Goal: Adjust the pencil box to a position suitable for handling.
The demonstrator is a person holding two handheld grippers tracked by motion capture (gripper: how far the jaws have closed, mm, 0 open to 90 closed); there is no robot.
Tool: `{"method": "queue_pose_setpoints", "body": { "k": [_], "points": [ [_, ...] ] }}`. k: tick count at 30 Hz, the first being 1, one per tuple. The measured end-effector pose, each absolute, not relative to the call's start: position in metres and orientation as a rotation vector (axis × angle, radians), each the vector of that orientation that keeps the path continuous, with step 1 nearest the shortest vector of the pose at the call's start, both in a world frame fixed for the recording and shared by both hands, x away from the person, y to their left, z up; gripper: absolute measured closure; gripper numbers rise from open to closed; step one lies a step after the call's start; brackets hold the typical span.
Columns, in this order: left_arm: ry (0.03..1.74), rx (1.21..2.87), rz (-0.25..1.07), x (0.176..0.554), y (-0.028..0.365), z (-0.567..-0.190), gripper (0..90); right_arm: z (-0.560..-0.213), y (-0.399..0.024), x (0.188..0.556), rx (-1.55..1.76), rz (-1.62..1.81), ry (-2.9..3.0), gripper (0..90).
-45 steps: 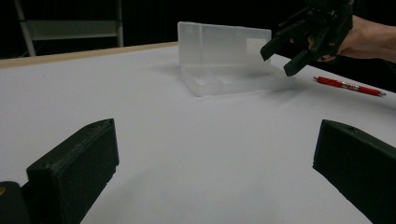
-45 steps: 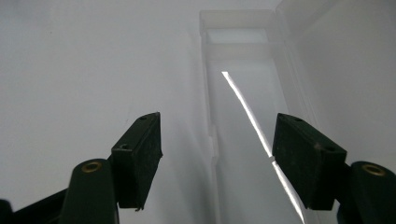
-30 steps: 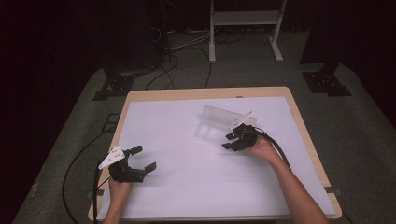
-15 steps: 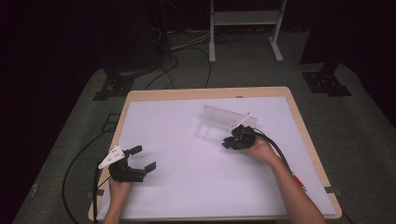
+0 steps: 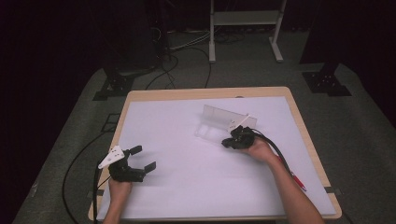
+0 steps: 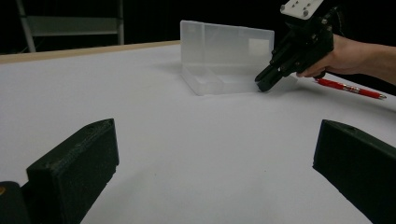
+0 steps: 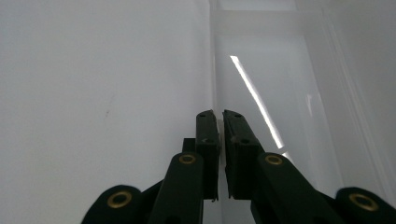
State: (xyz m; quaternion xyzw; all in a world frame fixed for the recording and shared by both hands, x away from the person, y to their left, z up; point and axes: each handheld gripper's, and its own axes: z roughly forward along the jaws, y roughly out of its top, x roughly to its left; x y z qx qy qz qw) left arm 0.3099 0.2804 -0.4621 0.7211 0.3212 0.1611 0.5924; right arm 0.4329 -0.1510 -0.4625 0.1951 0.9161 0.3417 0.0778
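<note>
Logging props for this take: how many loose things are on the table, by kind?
Clear plastic box, lid open: 1
Red pen: 1
Total: 2

— What is the thing being worked on?

— A clear plastic box [image 5: 219,125], frosted, almost the same white as the table cover. It is open: the lid stands upright behind, and the shallow tray lies flat in front of it.

— Where does it lie?

— On the far right part of the table. In the left gripper view the box [image 6: 224,58] shows thin dividing walls inside. In the right gripper view its near wall [image 7: 215,93] is thin and translucent.
</note>
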Motion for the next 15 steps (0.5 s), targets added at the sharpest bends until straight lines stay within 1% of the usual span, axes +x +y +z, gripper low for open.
{"method": "queue_pose_setpoints", "body": {
  "k": [15],
  "points": [
    [0.755, 1.669, 0.37, 0.311, 0.281, -0.462, 0.0, -0.452, -0.151, 0.429, 0.525, 1.029, 2.707, 85.3]
  ]
}}
